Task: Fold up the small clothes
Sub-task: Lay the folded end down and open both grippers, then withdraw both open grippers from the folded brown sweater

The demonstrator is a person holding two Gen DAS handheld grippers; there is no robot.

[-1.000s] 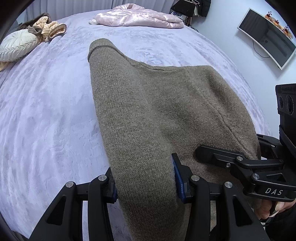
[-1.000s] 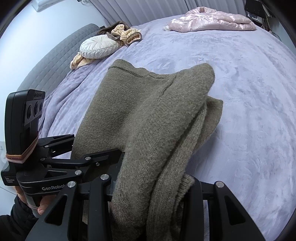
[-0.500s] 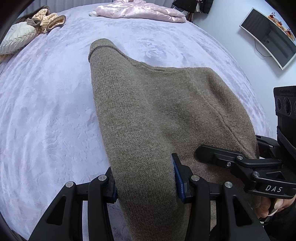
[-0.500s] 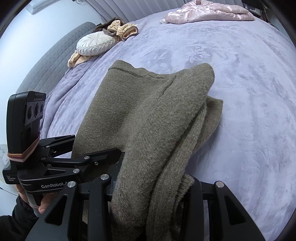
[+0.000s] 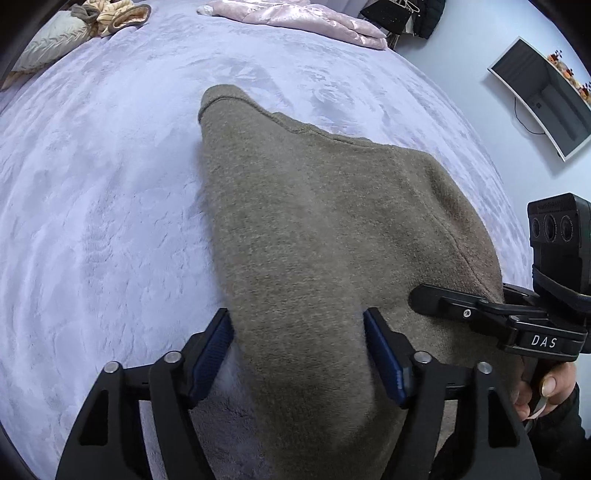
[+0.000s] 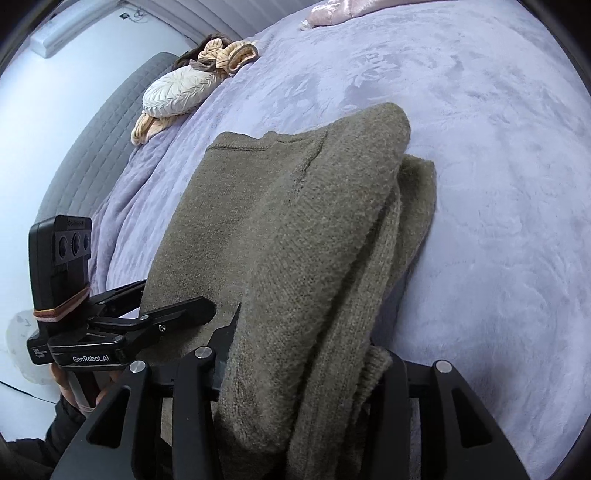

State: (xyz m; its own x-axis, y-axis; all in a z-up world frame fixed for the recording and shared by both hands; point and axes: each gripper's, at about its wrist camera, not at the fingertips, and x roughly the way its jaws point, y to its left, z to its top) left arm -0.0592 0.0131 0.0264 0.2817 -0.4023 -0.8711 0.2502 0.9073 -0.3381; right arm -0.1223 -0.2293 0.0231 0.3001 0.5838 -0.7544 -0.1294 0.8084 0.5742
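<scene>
An olive-brown knitted sweater (image 5: 314,229) lies folded lengthwise on the lavender bed cover (image 5: 92,184), collar end pointing away from me. Its near end runs between the blue pads of my left gripper (image 5: 297,321); the jaws stand slightly apart, with a gap of bed cover showing beside the left pad (image 5: 214,343). In the right wrist view the sweater (image 6: 295,221) is a thick doubled stack, and my right gripper (image 6: 310,336) is shut on its near end. Each gripper shows in the other's view, at the sweater's side: the right gripper (image 5: 461,299) and the left gripper (image 6: 173,295).
A pink satin garment (image 5: 295,18) lies at the far end of the bed. A cream pillow (image 6: 177,92) and beige clothes (image 6: 229,55) sit by the grey headboard (image 6: 85,155). A screen (image 5: 543,96) hangs on the right wall. Open bed cover surrounds the sweater.
The left gripper's jaws have spread a little, exposing the left blue pad. Both views have tipped downward over the bed. The right gripper keeps its hold.
</scene>
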